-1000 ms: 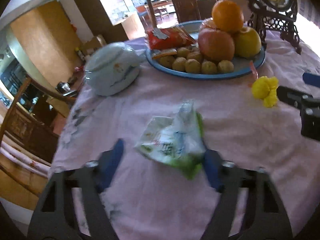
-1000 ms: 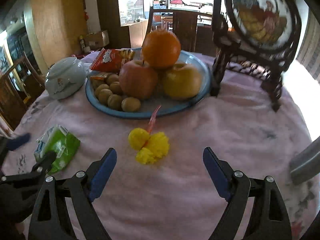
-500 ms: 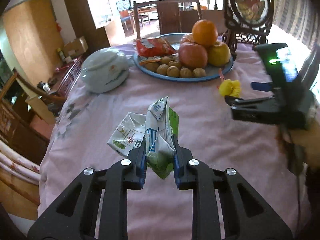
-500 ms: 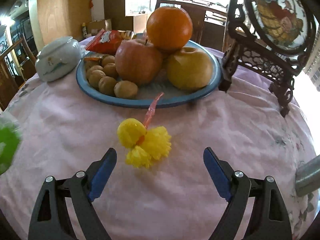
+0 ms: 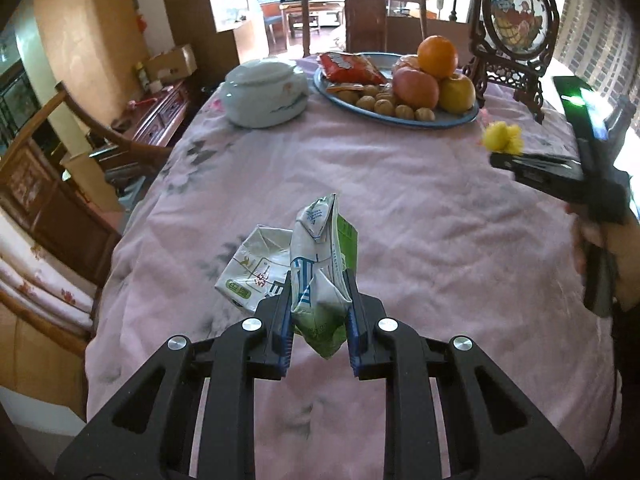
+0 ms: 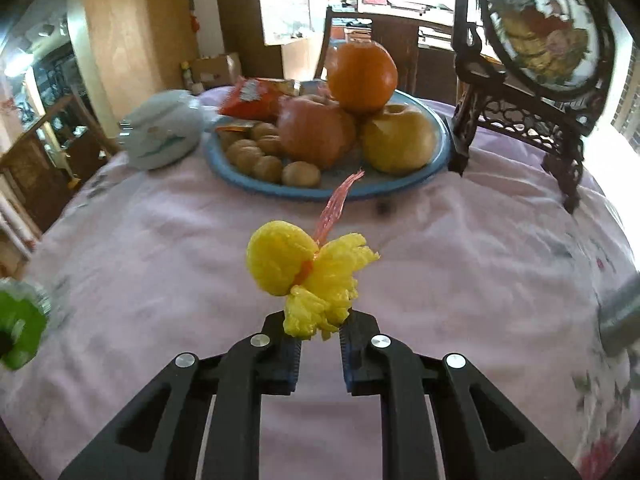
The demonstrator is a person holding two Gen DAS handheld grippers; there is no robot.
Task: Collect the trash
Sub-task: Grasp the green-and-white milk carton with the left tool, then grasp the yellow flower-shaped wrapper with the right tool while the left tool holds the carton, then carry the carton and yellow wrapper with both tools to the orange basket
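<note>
Closed within the last half second, the right gripper's (image 6: 320, 346) jaws were clamped on the yellow net bag (image 6: 308, 280); the crushed carton (image 5: 320, 280) was pinched by the left gripper (image 5: 318, 332) above the pink-clothed worktop (image 5: 420, 220).

Very little print is reading clearly here. The crushed green-and-white carton (image 5: 316, 280), which is sitting pinched between the near gripper's jaws in the left wrist view, is showing blue block characters on its white face and a small printed panel near its upper fold, but none of it is resolving into words. Its flattened white flap on the left is carrying an orange mark looking like a sideways "K", with more characters beside it that are staying unreadable. On the far blue plate (image 5: 452, 119), the red snack packet (image 5: 348, 67) is showing a pale logo that is too blurred to read.
</note>
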